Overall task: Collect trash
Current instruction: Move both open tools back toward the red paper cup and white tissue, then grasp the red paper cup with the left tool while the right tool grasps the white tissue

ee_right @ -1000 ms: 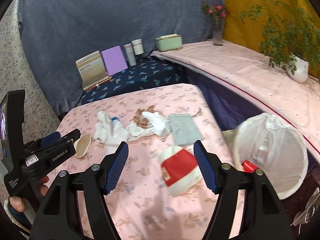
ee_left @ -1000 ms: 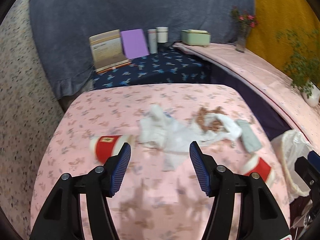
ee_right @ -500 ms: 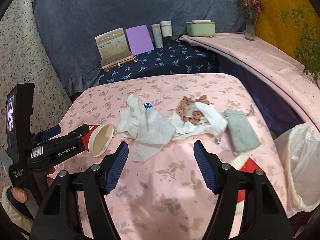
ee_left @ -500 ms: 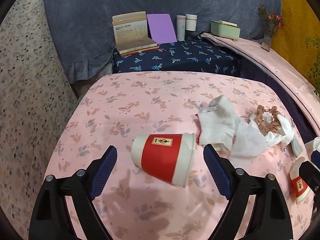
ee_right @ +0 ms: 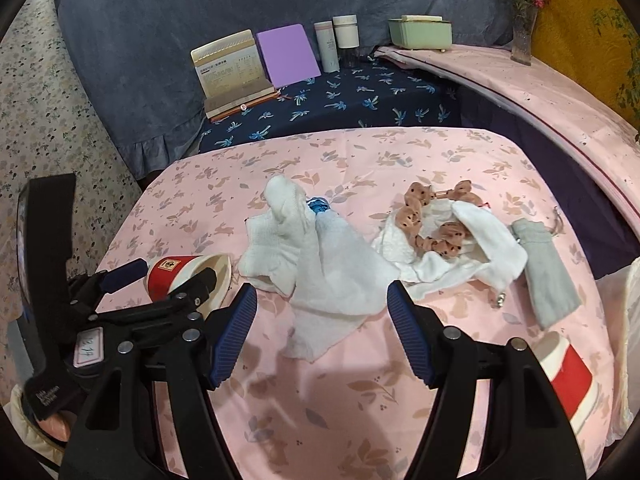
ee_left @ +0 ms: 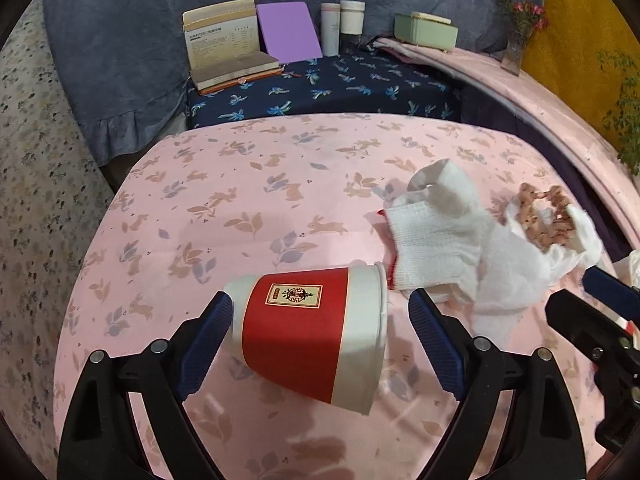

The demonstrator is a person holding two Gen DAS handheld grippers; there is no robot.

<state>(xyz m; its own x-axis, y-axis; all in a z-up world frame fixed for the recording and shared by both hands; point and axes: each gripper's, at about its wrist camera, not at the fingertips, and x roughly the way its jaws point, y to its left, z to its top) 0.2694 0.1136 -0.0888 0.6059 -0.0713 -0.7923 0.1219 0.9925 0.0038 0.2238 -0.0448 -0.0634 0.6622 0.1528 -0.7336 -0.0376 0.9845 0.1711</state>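
Note:
A red and white paper cup (ee_left: pixel 316 328) lies on its side on the pink tablecloth (ee_left: pixel 240 208). My left gripper (ee_left: pixel 320 332) is open, one pad on each side of the cup; it also shows in the right wrist view (ee_right: pixel 176 284) around that cup (ee_right: pixel 176 278). My right gripper (ee_right: pixel 322 324) is open and empty over a crumpled white tissue (ee_right: pixel 328 276). A second red and white cup (ee_right: pixel 568 376) lies at the right. A white cloth with a brown spotted scrunchie (ee_right: pixel 436 220) sits beyond.
A grey pouch (ee_right: pixel 548 268) lies right of the cloth. A white bag's edge (ee_right: pixel 630 320) shows at the far right. A blue bottle cap (ee_right: pixel 318 205) peeks from the tissue. Books, tubs and a green box (ee_right: pixel 420 32) stand on the far dark-blue surface.
My left gripper has moved forward around the lying cup, which now sits between its pads. My right gripper has swung left from the second cup to over the tissue.

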